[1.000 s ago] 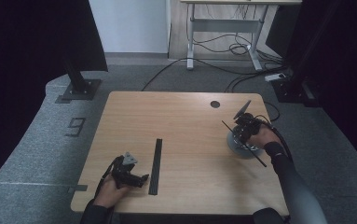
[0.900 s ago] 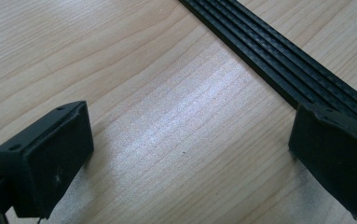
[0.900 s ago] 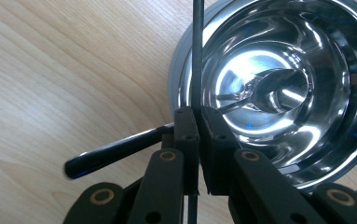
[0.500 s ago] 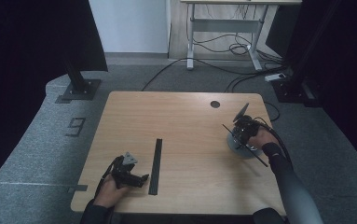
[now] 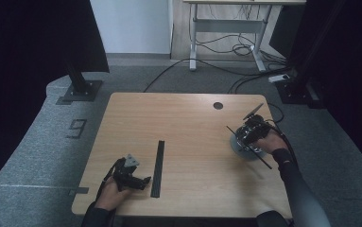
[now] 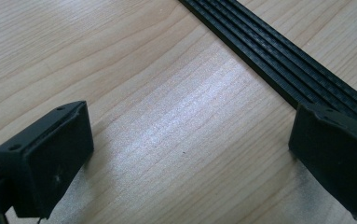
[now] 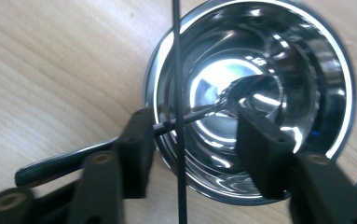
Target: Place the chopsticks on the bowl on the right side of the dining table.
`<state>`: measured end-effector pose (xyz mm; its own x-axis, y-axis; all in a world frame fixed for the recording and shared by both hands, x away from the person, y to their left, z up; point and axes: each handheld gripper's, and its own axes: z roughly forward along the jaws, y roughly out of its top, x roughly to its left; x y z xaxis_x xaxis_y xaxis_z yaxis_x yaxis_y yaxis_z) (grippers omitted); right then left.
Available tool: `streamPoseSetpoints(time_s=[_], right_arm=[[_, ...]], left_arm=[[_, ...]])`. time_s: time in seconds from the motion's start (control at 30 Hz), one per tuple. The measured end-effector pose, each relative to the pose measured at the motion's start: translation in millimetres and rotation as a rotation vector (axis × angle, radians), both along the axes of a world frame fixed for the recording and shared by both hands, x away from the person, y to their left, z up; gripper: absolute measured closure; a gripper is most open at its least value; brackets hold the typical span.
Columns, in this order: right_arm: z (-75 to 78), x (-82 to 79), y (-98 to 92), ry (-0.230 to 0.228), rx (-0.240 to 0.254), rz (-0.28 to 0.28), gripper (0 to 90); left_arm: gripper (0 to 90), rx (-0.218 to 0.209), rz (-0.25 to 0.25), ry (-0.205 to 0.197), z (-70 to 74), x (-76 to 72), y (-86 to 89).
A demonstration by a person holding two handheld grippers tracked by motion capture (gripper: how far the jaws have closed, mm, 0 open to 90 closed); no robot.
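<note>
While the right gripper (image 7: 192, 140) hovers over the bowl (image 7: 306, 70), its fingers have just been opening, spoon (image 7: 204, 109) between.

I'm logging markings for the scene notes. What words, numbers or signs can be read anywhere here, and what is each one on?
"9": a dark figure on the grey floor mat left of the table, in the high view.
Black strip on the table: fine ridges, with tick-like marks along one edge in the left gripper view, too small to read.
Steel bowl: only reflections, no lettering.
Nothing else is legible.
</note>
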<state>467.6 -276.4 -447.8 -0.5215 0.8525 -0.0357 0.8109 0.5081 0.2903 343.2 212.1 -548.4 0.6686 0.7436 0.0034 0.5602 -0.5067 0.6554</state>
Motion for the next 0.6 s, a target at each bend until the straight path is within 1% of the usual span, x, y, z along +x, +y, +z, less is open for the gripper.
streamPoseSetpoints(time_s=[0.07,0.1,0.13,0.17,0.2,0.3,0.4,0.43,0.5,0.6], right_arm=[[0.1,-4.7,-4.7,-0.043,0.016,-0.025,31.7],[0.1,-7.4,-6.8,-0.069,0.020,-0.048,28.9],[0.0,-9.8,-9.2,-0.090,0.027,-0.059,26.7],[-0.4,-12.3,-11.2,-0.109,0.041,-0.071,20.6],[-0.9,-14.0,-12.8,-0.124,0.051,-0.077,17.0],[-2.9,-24.0,-18.9,-0.172,0.070,-0.106,13.0],[-3.8,-32.6,-25.5,-0.212,0.103,-0.133,12.7],[-4.2,-36.5,-28.5,-0.228,0.121,-0.143,12.6],[-5.1,-42.6,-33.0,-0.254,0.150,-0.153,12.7],[-7.8,-49.6,-36.6,-0.280,0.167,-0.165,10.4]], left_arm=[[0.0,0.001,-0.001,0.001,0.1,0.0,0.1],[0.0,0.001,-0.001,0.001,0.1,0.0,0.0],[0.0,0.001,-0.001,0.002,0.2,0.1,0.1],[0.0,0.001,-0.001,0.001,0.2,0.0,0.0],[0.0,0.001,-0.001,0.001,0.2,0.0,0.0],[0.0,0.000,0.000,0.001,0.1,0.0,0.0],[0.0,0.000,0.000,0.002,0.2,0.0,0.0],[0.0,0.001,-0.001,0.002,0.2,0.0,0.0],[0.0,0.001,0.000,0.001,0.2,0.0,0.0],[0.0,0.001,0.000,0.001,0.2,0.0,0.0]])
